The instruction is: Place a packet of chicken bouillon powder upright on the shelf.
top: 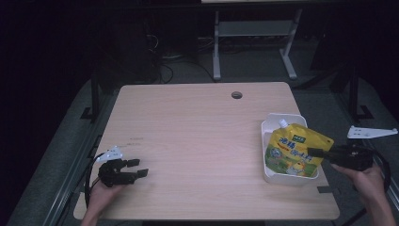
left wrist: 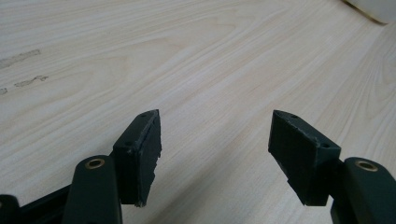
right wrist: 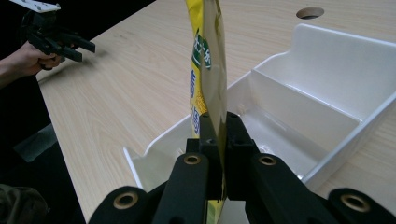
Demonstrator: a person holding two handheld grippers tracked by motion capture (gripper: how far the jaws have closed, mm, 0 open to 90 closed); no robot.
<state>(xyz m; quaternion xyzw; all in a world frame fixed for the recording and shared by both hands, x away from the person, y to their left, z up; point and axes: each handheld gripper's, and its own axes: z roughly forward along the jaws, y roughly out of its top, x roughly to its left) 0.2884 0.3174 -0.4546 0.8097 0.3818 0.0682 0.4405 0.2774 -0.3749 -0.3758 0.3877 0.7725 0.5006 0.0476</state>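
Jaws of the right gripper [right wrist: 218,140] pinch a yellow pouch [top: 295,149], seemingly above the white tray [top: 270,123]; left gripper [top: 137,167] gapes wide, near left.

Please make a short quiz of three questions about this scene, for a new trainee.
1. True or false: the left gripper is shut on a pouch.
2. What does the right gripper hold? A) a bottle B) a yellow pouch C) nothing
3. Fill in: the pouch is held over a white ____ near the table's right edge.

Key:
1. False; its jaws stand apart over bare wood.
2. B
3. tray
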